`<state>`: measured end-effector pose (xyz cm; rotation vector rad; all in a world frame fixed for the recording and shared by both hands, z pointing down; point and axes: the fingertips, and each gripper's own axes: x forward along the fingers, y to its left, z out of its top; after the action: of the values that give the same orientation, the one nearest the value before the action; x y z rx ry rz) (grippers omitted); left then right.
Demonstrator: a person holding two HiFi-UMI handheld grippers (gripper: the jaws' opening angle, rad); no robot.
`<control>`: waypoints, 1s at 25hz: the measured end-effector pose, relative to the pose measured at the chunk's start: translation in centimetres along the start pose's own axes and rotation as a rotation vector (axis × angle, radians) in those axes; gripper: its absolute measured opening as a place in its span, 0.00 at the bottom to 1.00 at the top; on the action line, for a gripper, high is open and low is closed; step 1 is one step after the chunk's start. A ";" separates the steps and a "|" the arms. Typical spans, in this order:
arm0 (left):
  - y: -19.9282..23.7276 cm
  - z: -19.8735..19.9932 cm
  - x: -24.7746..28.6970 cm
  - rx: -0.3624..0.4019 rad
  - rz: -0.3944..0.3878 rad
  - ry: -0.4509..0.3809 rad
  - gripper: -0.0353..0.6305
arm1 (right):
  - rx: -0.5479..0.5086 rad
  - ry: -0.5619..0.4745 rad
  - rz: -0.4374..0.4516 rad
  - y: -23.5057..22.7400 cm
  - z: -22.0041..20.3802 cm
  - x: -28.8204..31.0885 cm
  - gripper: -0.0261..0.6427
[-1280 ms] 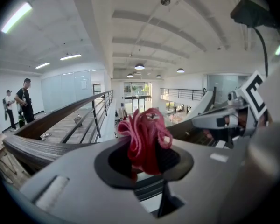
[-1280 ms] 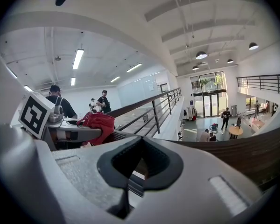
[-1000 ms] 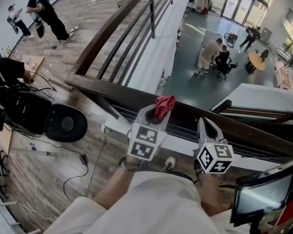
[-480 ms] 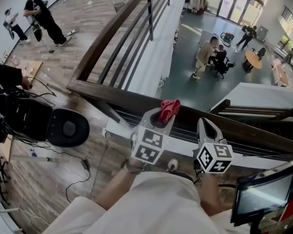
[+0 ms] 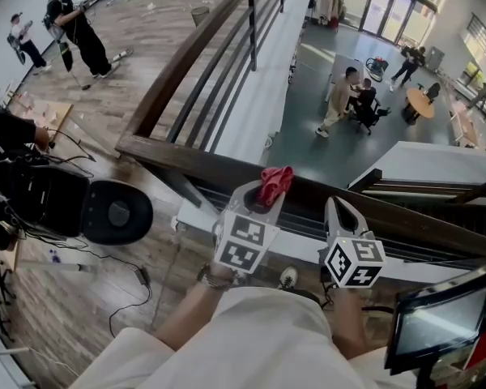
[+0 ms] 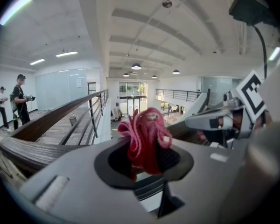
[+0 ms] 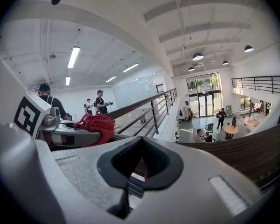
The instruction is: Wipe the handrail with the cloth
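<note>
A dark wooden handrail (image 5: 186,162) runs across in front of me and bends away along the balcony. My left gripper (image 5: 263,194) is shut on a bunched red cloth (image 5: 274,182), which sits over the rail's top edge; I cannot tell if it touches. In the left gripper view the cloth (image 6: 146,135) sticks up between the jaws of the left gripper (image 6: 147,164), with the rail (image 6: 35,141) at the left. My right gripper (image 5: 338,207) is beside it to the right, shut and empty. The right gripper view shows its jaws (image 7: 140,164) closed, with the cloth (image 7: 96,125) at the left.
A black round seat (image 5: 113,211) and cables lie on the wood floor at the left. A monitor (image 5: 437,322) stands at the bottom right. Two people (image 5: 69,27) stand at the far left. Beyond the rail is a drop to a lower floor with people at a table (image 5: 352,96).
The left gripper with the cloth shifted slightly right along the rail, then back a little. The right gripper has barely moved. People in the background have walked on.
</note>
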<state>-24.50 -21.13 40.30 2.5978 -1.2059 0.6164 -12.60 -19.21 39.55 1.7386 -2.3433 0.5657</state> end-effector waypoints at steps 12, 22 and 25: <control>3.0 -0.7 -0.8 -0.034 0.040 -0.016 0.23 | -0.010 0.010 0.004 1.0 -0.3 1.1 0.04; 5.4 -1.4 -2.6 -0.046 0.083 -0.028 0.23 | -0.007 0.017 -0.002 2.5 -0.7 1.2 0.04; 6.0 -1.7 -2.9 -0.047 0.079 -0.028 0.23 | -0.004 0.018 -0.006 3.3 -0.8 1.5 0.04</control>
<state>-31.25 -22.48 40.57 2.5386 -1.3209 0.5609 -16.29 -19.43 40.12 1.7305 -2.3253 0.5726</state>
